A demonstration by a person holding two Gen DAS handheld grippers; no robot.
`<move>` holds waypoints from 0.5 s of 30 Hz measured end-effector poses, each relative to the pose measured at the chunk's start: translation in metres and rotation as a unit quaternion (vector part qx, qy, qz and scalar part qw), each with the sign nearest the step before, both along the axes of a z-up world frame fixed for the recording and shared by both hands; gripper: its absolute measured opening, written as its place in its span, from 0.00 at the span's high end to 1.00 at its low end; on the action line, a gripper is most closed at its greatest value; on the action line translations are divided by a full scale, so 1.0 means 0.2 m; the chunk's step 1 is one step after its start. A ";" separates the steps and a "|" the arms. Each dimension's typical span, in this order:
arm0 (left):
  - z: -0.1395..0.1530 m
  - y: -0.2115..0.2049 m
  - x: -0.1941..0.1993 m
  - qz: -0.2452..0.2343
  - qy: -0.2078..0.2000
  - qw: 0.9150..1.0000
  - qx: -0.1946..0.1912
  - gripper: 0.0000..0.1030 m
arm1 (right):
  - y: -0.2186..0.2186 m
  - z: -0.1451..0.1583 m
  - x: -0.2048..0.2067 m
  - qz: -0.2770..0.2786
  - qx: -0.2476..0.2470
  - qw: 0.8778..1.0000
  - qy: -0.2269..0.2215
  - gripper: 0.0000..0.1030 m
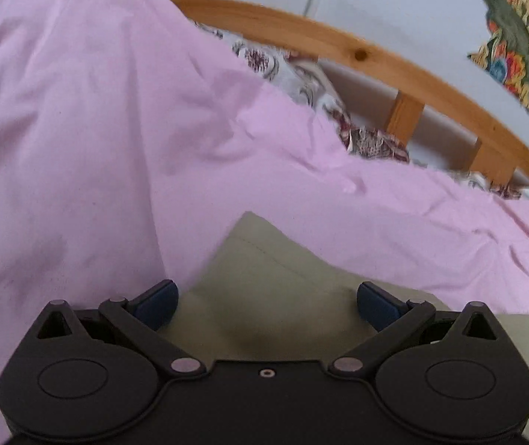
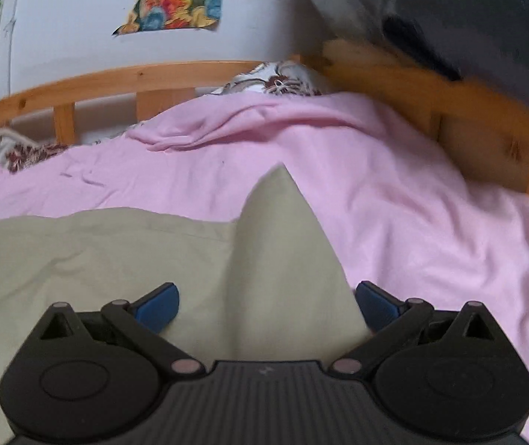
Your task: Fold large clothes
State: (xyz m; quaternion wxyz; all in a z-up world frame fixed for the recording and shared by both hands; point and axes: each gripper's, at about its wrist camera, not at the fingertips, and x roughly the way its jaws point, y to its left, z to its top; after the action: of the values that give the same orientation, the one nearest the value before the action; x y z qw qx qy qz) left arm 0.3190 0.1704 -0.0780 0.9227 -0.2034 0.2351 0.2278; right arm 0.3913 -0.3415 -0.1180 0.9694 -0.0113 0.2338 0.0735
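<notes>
Left gripper [image 1: 267, 306] spread wide over a corner of the beige garment [image 1: 260, 282], gripping nothing. Right gripper [image 2: 267, 306] likewise wide open, a raised peak of the same beige garment [image 2: 283, 244] standing between its fingers (contact unclear). Garment spread on a pink sheet [image 2: 394, 200] across the bed, wooden bed frame [image 2: 123, 78] behind.

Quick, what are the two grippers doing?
Left gripper: open, holding nothing, over the beige cloth.
Right gripper: open, holding nothing, beige cloth between its fingers.
</notes>
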 end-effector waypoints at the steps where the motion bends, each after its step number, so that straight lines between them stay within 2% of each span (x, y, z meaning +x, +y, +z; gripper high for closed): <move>1: -0.01 -0.02 0.01 0.001 0.007 1.000 0.014 0.01 | 0.01 -0.01 0.00 -0.003 -0.008 1.000 -0.002 0.00; 4: -0.01 -0.06 0.04 0.002 0.028 0.999 0.042 0.01 | 0.08 -0.01 -0.01 -0.005 -0.050 0.999 -0.009 0.00; 7: 0.04 -0.05 0.01 0.005 0.032 0.999 0.038 0.01 | 0.11 0.05 -0.07 -0.002 -0.068 0.997 -0.028 0.00; 10: 0.12 -0.12 -0.11 -0.006 0.015 1.000 0.027 0.01 | 0.20 0.14 -0.22 0.010 -0.070 0.995 -0.065 0.00; 13: 0.19 -0.24 -0.23 -0.030 0.003 0.999 0.029 0.01 | 0.34 0.20 -0.39 0.060 -0.047 0.994 -0.081 0.00; 15: 0.21 -0.32 -0.30 -0.056 -0.003 0.997 0.043 0.01 | 0.47 0.19 -0.50 0.096 -0.058 0.989 -0.094 0.00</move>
State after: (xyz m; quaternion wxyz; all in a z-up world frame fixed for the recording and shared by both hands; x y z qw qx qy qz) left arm 0.2594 0.1074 -0.0352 0.9427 -0.1507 0.2331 0.1851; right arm 0.2906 -0.2482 -0.0797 0.9734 -0.0966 0.1429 0.1509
